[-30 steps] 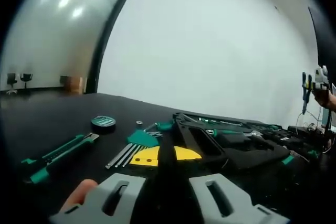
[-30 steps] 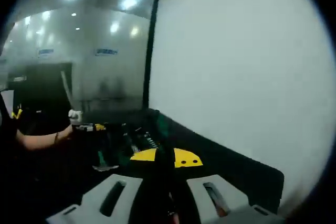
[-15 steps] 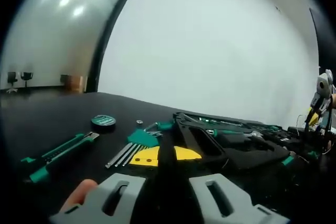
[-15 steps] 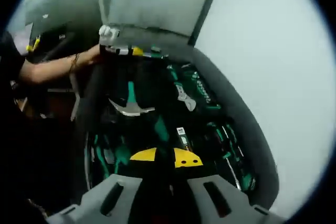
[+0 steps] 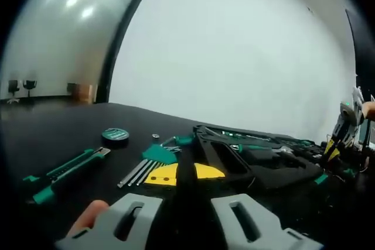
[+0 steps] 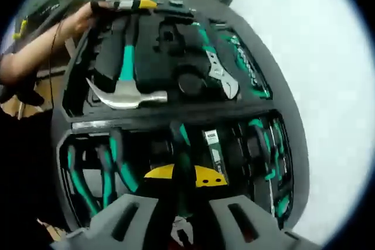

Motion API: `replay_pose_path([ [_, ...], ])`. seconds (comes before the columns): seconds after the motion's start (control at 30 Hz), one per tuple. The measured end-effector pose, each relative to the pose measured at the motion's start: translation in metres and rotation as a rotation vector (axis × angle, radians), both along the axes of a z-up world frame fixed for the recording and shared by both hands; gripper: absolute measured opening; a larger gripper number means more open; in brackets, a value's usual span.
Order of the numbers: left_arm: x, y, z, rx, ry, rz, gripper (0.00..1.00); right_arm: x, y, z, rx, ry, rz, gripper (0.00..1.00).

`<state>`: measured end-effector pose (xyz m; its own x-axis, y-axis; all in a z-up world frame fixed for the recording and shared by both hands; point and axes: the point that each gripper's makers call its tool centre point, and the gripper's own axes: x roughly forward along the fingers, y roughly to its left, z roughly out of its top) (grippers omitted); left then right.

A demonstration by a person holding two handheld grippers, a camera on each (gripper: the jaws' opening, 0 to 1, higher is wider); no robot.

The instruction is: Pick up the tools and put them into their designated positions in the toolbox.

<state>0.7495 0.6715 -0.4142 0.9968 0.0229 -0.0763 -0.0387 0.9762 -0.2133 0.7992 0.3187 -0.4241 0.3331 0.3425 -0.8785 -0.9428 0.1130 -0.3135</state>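
In the left gripper view the left gripper (image 5: 186, 215) is sitting low at the bottom centre, its jaws standing apart with nothing between them — released. On the black table (image 5: 53, 127) ahead, a green utility knife (image 5: 67, 168) is lying at lower left, a round green tape roll (image 5: 115, 137) just above it, and a fan of hex keys (image 5: 145, 165) near the centre. The open toolbox (image 5: 258, 159) is stretching across the right of the frame, and the right gripper (image 5: 343, 127) is hovering over its far end at the right edge.

In the right gripper view the right gripper is looking down into the toolbox, whose foam tray (image 6: 176, 115) is filling the frame. A hammer (image 6: 124, 89) is lying in the upper left compartment, an adjustable wrench (image 6: 220, 77) to its right, pliers (image 6: 96, 171) at lower left. Something dark with metal tips is showing between the jaws at the bottom centre — whether it is gripped, I cannot tell. A person's hand (image 6: 79, 19) is holding the left gripper at upper left.
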Motion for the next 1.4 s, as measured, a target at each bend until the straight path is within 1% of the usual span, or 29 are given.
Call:
replay_pose_path([
  [0.1,0.003,0.004,0.000,0.005,0.000,0.000,0.12,0.005,-0.016,0.000,-0.062,-0.017,0.010,0.08],
  [0.17,0.008,0.014,-0.001,0.020,-0.003,0.001,0.12,0.010,-0.019,-0.001,-0.052,-0.019,0.001,0.08],
  [0.23,0.009,0.015,0.000,0.038,-0.007,0.003,0.12,0.011,-0.016,0.002,0.025,-0.031,-0.072,0.08],
  [0.3,0.009,0.016,0.002,0.066,-0.013,0.005,0.12,0.002,-0.013,0.004,0.104,-0.044,-0.030,0.10],
  [0.33,0.009,0.017,0.003,0.078,-0.021,0.009,0.12,-0.005,-0.013,0.008,0.144,-0.025,-0.015,0.14],
  [0.4,0.009,0.021,0.008,0.096,-0.046,0.013,0.13,-0.007,-0.016,0.027,0.254,0.036,-0.064,0.15],
  [0.47,0.001,0.014,0.025,0.105,-0.120,0.001,0.19,0.001,-0.017,0.057,0.436,0.083,-0.191,0.13],
  [0.5,-0.001,0.013,0.031,0.122,-0.136,0.008,0.20,0.023,-0.017,0.066,0.483,0.093,-0.231,0.13],
  [0.53,-0.010,-0.002,0.045,0.118,-0.175,0.018,0.20,0.032,-0.022,0.083,0.550,0.062,-0.240,0.12],
  [0.57,-0.013,-0.012,0.056,0.131,-0.203,0.006,0.20,0.033,-0.024,0.087,0.567,0.051,-0.239,0.10],
  [0.6,-0.013,-0.022,0.066,0.162,-0.225,-0.018,0.20,0.037,-0.032,0.102,0.625,0.012,-0.240,0.06],
  [0.63,-0.017,-0.047,0.085,0.186,-0.256,-0.061,0.20,0.038,-0.035,0.105,0.640,0.007,-0.252,0.02],
  [0.67,-0.017,-0.066,0.098,0.196,-0.278,-0.108,0.19,0.039,-0.038,0.117,0.732,0.001,-0.302,0.01],
  [0.7,-0.005,-0.067,0.106,0.207,-0.298,-0.154,0.19,0.038,-0.041,0.125,0.794,-0.013,-0.317,0.01],
  [0.73,-0.004,-0.083,0.118,0.227,-0.323,-0.190,0.19,0.031,-0.046,0.133,0.857,-0.047,-0.332,0.02],
  [0.77,-0.009,-0.116,0.135,0.248,-0.365,-0.250,0.19,0.031,-0.050,0.141,0.920,-0.073,-0.357,0.02],
  [0.8,-0.012,-0.138,0.144,0.263,-0.385,-0.294,0.19,0.027,-0.057,0.144,0.978,-0.089,-0.397,0.02],
  [0.83,-0.016,-0.166,0.155,0.268,-0.408,-0.338,0.19,0.022,-0.061,0.144,0.998,-0.103,-0.400,0.03],
  [0.87,-0.018,-0.181,0.163,0.254,-0.428,-0.357,0.18,0.017,-0.066,0.147,1.046,-0.147,-0.413,0.03],
  [0.93,-0.024,-0.214,0.178,0.190,-0.459,-0.397,0.09,0.009,-0.067,0.143,1.080,-0.141,-0.421,0.02],
  [1.0,-0.036,-0.237,0.203,-0.019,-0.514,-0.482,0.05,0.000,-0.071,0.123,1.001,-0.131,-0.436,0.00],
  [1.03,-0.043,-0.251,0.218,-0.100,-0.548,-0.576,0.05,-0.001,-0.076,0.110,0.906,-0.168,-0.434,0.00],
  [1.07,-0.045,-0.263,0.220,-0.114,-0.519,-0.626,0.05,-0.002,-0.081,0.101,0.824,-0.187,-0.425,0.00],
  [1.1,-0.045,-0.280,0.215,-0.073,-0.458,-0.693,0.05,-0.002,-0.084,0.095,0.774,-0.200,-0.423,0.00],
  [1.17,-0.033,-0.302,0.196,0.032,-0.344,-0.751,0.05,0.002,-0.090,0.086,0.769,-0.208,-0.483,0.00],
  [1.23,-0.013,-0.314,0.160,0.152,-0.181,-0.752,0.05,0.002,-0.082,0.073,0.807,-0.163,-0.483,0.00],
  [1.27,0.006,-0.319,0.137,0.214,-0.109,-0.735,0.05,0.003,-0.080,0.065,0.800,-0.162,-0.477,0.00],
  [1.33,0.027,-0.325,0.101,0.230,0.008,-0.705,0.05,0.006,-0.080,0.047,0.746,-0.173,-0.478,0.00],
  [1.4,0.033,-0.345,0.082,0.290,0.036,-0.732,0.05,0.008,-0.076,0.040,0.758,-0.164,-0.469,0.00],
])
